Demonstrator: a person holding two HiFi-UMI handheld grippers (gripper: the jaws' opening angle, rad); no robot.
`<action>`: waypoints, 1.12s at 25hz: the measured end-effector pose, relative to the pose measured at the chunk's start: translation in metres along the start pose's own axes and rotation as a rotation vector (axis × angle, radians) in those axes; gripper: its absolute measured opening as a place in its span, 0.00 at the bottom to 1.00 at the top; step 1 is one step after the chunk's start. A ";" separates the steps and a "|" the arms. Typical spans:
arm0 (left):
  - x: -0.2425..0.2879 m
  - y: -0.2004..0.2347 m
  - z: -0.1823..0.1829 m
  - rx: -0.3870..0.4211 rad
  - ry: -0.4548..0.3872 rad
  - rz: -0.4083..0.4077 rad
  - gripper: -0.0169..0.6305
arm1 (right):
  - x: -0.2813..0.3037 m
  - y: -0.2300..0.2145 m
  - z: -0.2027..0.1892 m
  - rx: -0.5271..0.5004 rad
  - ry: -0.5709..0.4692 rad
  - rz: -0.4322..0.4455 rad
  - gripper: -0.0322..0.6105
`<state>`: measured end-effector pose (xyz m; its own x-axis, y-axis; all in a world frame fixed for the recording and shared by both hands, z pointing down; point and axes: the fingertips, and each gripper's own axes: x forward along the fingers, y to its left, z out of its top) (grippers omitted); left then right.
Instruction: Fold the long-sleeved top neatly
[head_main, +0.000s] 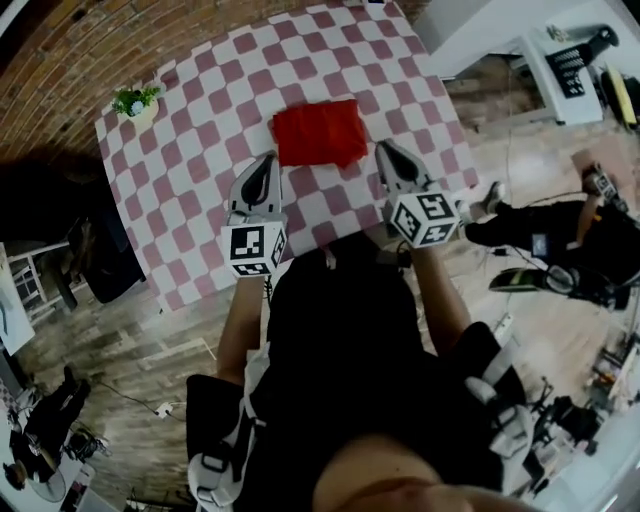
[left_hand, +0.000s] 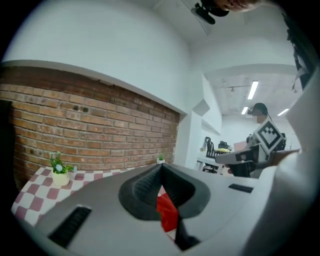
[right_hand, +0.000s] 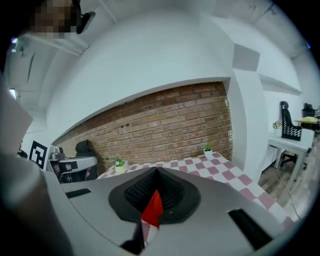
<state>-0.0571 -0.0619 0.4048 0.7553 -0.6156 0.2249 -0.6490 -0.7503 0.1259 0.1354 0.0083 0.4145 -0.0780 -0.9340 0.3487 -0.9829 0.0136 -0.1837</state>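
Note:
The long-sleeved top (head_main: 318, 132) is red and lies folded into a compact rectangle on the red-and-white checked table (head_main: 200, 150). Both grippers hang in the air over the table's near edge, apart from the cloth. My left gripper (head_main: 266, 160) is at the top's near-left corner and my right gripper (head_main: 384, 148) at its near-right corner. Both are shut with nothing between the pads. In the left gripper view the jaws (left_hand: 160, 167) meet, and a strip of the red top (left_hand: 167, 212) shows below them. The right gripper view shows the same: jaws (right_hand: 154, 171) together, red top (right_hand: 153, 209) beneath.
A small potted plant (head_main: 137, 102) stands at the table's far left corner, and another tiny one (right_hand: 207, 149) at the far edge by the brick wall. A dark chair (head_main: 100, 255) stands left of the table. Cables and equipment (head_main: 560, 270) lie on the floor at right.

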 end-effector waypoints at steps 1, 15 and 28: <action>-0.008 -0.003 0.009 -0.005 -0.022 0.009 0.04 | -0.010 0.007 0.006 -0.009 -0.017 -0.002 0.06; -0.056 -0.057 0.049 -0.014 -0.113 0.063 0.04 | -0.088 0.031 0.045 -0.087 -0.114 -0.011 0.06; -0.048 -0.093 0.038 0.000 -0.071 0.081 0.04 | -0.096 0.011 0.033 -0.064 -0.097 0.007 0.06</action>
<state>-0.0295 0.0278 0.3455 0.7047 -0.6899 0.1656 -0.7084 -0.6973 0.1095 0.1374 0.0862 0.3491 -0.0710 -0.9640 0.2562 -0.9913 0.0396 -0.1255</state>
